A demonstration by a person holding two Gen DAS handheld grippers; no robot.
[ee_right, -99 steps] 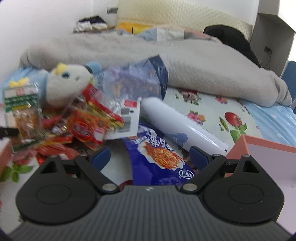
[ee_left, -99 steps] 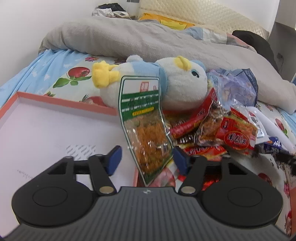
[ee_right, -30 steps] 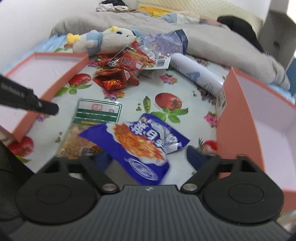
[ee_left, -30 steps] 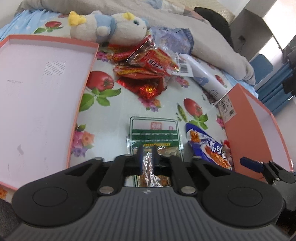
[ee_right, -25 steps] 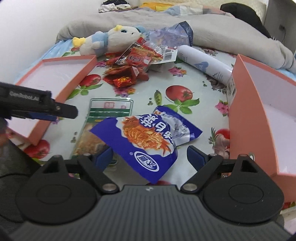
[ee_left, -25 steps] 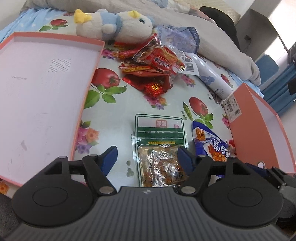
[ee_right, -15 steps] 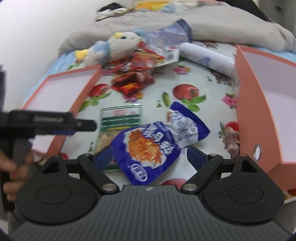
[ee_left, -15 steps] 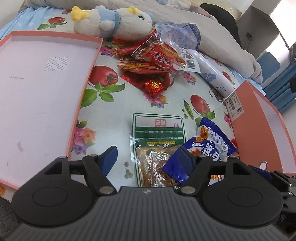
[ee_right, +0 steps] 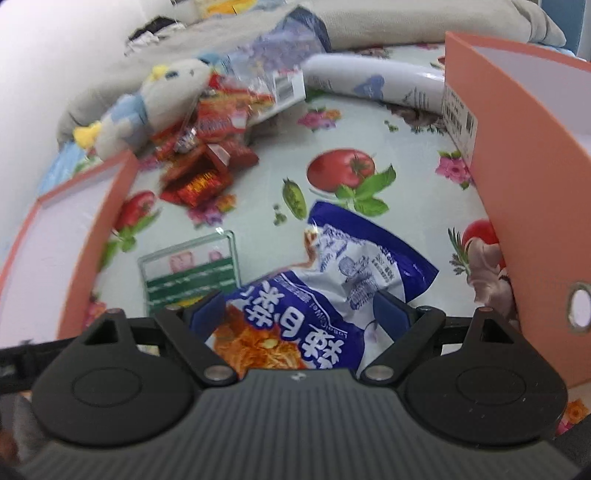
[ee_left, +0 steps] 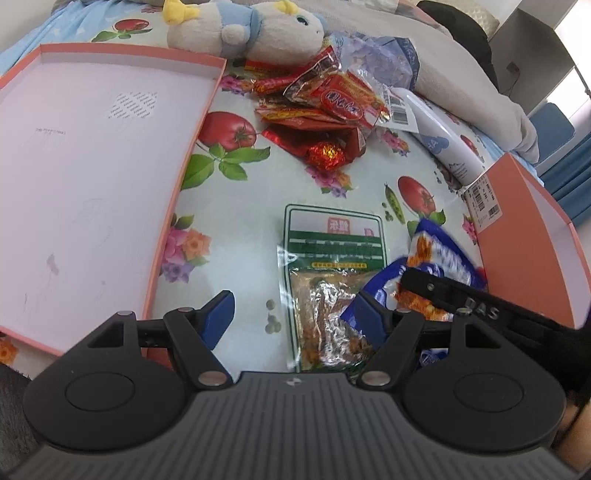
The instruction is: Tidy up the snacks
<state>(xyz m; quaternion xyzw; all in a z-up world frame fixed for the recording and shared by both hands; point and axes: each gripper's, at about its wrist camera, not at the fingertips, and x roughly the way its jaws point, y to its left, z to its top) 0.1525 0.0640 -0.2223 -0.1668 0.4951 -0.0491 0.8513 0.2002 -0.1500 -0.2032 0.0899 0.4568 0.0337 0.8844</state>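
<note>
A green-and-clear snack packet (ee_left: 332,273) lies flat on the flowered sheet, between the fingers of my left gripper (ee_left: 295,319), which is open and empty just above it. A blue snack bag (ee_right: 332,280) lies beside it and overlaps its right edge; it also shows in the left wrist view (ee_left: 439,254). My right gripper (ee_right: 301,314) is open with its fingers either side of the blue bag. The green packet shows in the right wrist view (ee_right: 192,273), partly under the blue bag. A pile of red snack packets (ee_left: 325,110) lies farther back.
A shallow pink-rimmed box lid (ee_left: 92,147) lies at the left; an orange box (ee_left: 524,236) stands at the right. A plush toy (ee_left: 243,33), a white tube (ee_left: 439,133) and a clear bag (ee_left: 373,59) lie at the back, in front of a grey blanket.
My left gripper carried the green packet from the pile to the sheet and opened, letting it go. My right gripper brought the blue bag down beside it and has moved closer over it.
</note>
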